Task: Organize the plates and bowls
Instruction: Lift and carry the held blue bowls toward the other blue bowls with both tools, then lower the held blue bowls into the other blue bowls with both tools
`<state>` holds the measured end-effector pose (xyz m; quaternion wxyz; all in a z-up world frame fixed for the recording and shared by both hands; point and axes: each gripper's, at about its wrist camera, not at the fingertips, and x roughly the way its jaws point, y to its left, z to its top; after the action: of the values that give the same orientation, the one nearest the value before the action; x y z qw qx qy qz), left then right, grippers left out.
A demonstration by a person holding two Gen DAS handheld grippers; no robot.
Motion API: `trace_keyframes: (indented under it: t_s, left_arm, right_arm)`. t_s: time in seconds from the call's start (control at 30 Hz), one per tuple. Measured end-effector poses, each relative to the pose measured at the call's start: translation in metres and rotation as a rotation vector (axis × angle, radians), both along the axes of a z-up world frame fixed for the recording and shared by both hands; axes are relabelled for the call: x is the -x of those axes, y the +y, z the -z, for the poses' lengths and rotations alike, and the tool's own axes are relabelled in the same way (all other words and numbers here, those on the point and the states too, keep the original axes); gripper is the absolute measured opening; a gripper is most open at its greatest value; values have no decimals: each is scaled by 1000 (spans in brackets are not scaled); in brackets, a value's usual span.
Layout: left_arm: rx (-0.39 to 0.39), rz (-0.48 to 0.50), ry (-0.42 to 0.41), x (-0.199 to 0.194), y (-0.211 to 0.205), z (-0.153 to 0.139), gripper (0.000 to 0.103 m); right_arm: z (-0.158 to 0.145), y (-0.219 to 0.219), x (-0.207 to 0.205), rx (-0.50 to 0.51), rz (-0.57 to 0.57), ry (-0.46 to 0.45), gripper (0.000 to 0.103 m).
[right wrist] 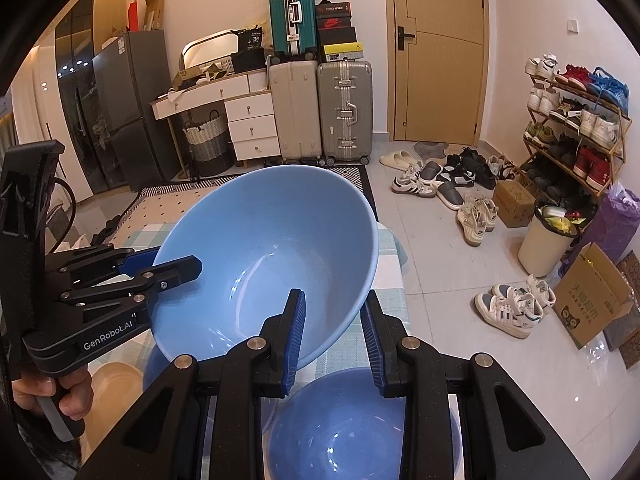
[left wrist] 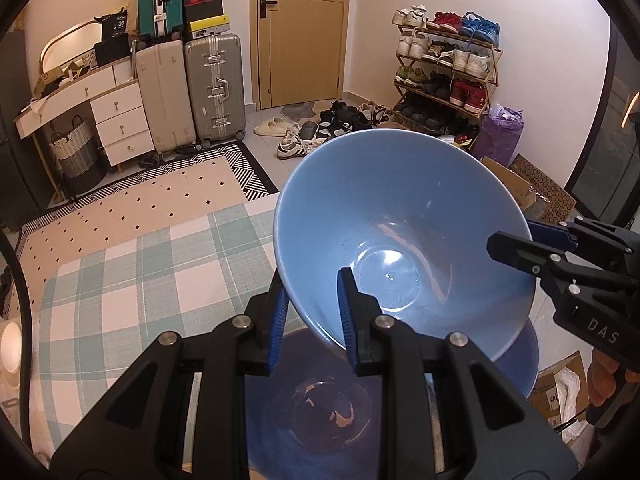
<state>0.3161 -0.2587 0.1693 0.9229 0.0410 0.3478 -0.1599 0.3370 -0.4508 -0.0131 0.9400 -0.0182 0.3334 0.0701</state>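
Both grippers clamp one light-blue bowl from opposite sides. We see the left gripper pinching the near rim, one blue pad inside the bowl, one outside. The right gripper bites the rim the same way on its side; in the left wrist view it enters from the right edge, and the left gripper shows at the left of the right wrist view. The bowl is tilted, mouth toward the cameras, raised above the checked tablecloth. Directly beneath the bowl sits a second blue bowl on the cloth. A pale plate lies left of that second bowl. A hand grips the left gripper's handle.
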Motion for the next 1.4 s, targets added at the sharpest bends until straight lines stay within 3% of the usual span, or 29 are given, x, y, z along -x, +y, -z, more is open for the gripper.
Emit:
trace_keyframes:
  t_s: [0.63, 1.03, 1.4]
  left_arm:
    - [-6, -27, -40, 80, 24, -30, 21]
    - [-1, -36, -38, 99, 42, -28, 21]
    - [-24, -50, -11, 101, 60, -6, 21]
  right_arm:
    - [-3, 35, 43, -16, -38, -30, 29]
    - [4, 50, 57, -27, -55, -17, 29]
    - [30, 61, 59, -49, -72, 30, 30]
